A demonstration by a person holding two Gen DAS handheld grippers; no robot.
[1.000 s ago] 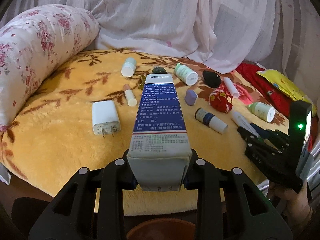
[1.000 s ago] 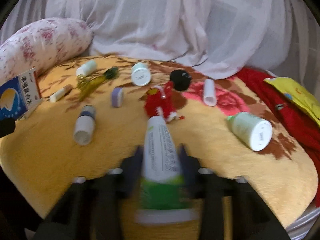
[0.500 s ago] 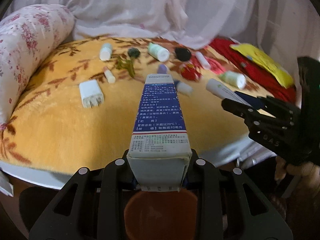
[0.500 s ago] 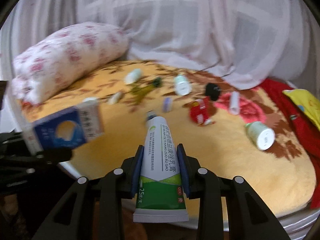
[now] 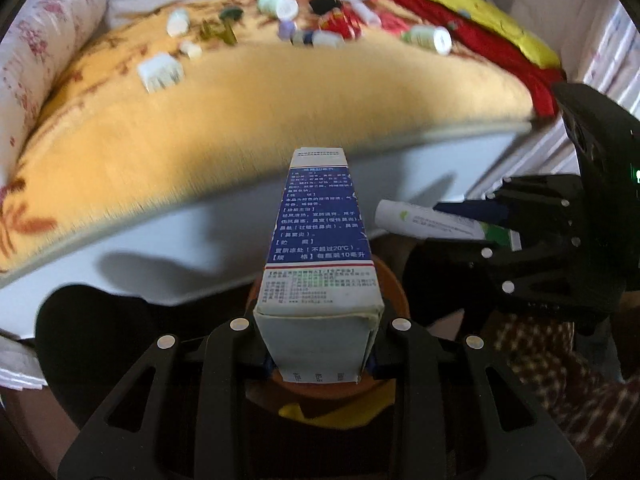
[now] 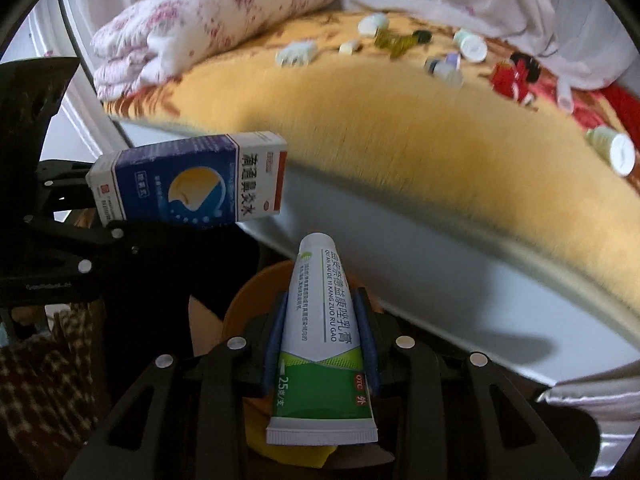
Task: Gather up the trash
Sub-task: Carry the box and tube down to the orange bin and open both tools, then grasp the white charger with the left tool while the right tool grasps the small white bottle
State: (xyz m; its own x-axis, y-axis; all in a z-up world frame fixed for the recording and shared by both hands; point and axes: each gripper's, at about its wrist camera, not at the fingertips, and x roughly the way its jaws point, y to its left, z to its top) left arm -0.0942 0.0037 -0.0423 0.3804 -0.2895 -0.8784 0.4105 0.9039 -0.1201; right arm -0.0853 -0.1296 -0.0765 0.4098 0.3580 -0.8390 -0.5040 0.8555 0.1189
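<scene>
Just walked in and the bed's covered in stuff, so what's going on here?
A person is clearing trash off the bed with two handheld grippers. The left gripper is shut on a blue medicine box, the right gripper on a green-and-white ointment tube. Both hang over an orange bin beside the bed; nothing is dropped yet.

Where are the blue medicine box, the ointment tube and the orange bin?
blue medicine box [image 5: 320,240], left wrist view, printed top face.
ointment tube [image 6: 324,320], right wrist view, white body.
orange bin [image 6: 256,284], right wrist view, rim.

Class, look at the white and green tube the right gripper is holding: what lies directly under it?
Under the tube sits a round orange bin with something yellow inside. The tube and the right gripper cover most of the bin, so its other contents cannot be seen.
</scene>
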